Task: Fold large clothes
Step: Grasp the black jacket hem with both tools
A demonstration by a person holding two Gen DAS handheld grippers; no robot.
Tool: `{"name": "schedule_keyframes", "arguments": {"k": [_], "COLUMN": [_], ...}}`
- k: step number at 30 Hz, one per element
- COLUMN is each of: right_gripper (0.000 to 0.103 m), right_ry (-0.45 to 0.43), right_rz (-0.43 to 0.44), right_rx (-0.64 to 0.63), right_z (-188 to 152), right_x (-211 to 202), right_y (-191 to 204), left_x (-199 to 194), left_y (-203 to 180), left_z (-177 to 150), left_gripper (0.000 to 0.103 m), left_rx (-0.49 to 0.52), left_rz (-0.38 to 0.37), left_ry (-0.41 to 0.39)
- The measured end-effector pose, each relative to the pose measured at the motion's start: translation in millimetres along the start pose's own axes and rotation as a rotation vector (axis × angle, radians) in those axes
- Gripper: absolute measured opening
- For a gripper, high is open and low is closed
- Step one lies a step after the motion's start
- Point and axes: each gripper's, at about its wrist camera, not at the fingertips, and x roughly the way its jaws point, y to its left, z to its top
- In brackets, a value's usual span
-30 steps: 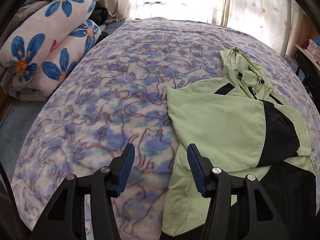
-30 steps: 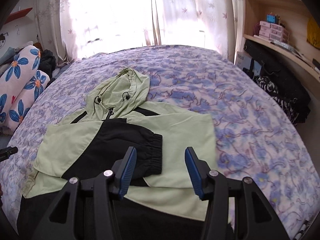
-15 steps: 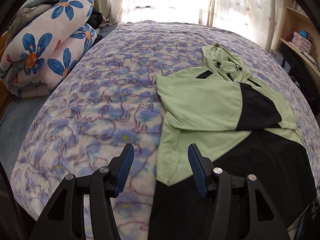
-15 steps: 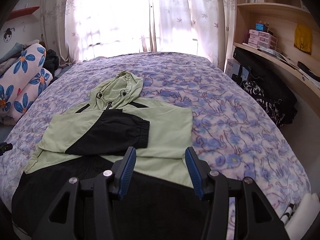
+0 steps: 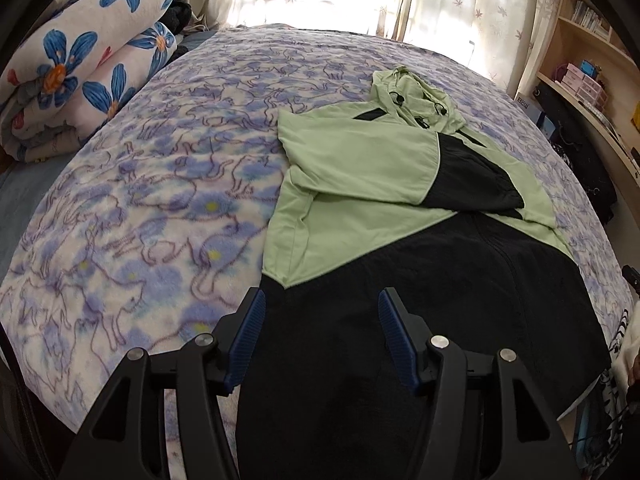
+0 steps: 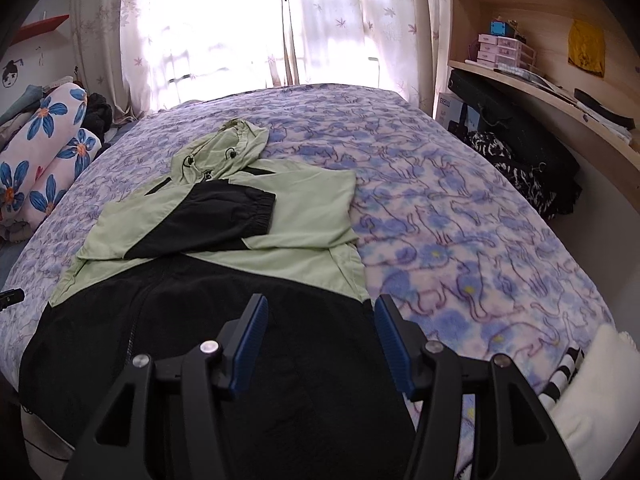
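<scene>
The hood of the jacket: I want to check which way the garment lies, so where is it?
The hood lies at the far end of the jacket, toward the window curtains, flat on the cat-print blanket, left of centre in the right wrist view.

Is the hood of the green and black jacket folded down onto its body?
No, the hood lies flat on the bedspread, beyond the jacket.

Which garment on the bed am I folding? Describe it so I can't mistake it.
On the bed's cat-print blanket, look at its middle: the hooded jacket lies flat with both sleeves folded across its chest. Unlike the flowered bedding roll beside the bed, it is pale green above, black below.
</scene>
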Motion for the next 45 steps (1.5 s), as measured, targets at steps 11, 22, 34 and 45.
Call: {"name": "schedule_keyframes", "arguments": {"k": [11,22,34,45], "right_gripper": [0.066,0.066,0.066,0.024], "right_ry": [0.109,0.281,0.458,0.490], "right_rz": [0.036,0.025,0.030,0.130], "right_rx": [0.074,0.008,0.023,0.024], "right_z": [-38,-79,-74,-82], "right_x": [10,24,61,61], "right_y": [-33,-54,-60,-54], "left_x": [16,28,23,27], "left_y": [12,27,33,41], "left_z": [-43,-76,-81,-87], "left_gripper": [0.058,0.058,0.066,0.072], "left_rx": [-0.015,0.030,0.075,0.086], "left_rz": [-0.010,-0.082,-0.171,-0.261], "left_ry": [0.107,0.179,0.221,0.285]}}
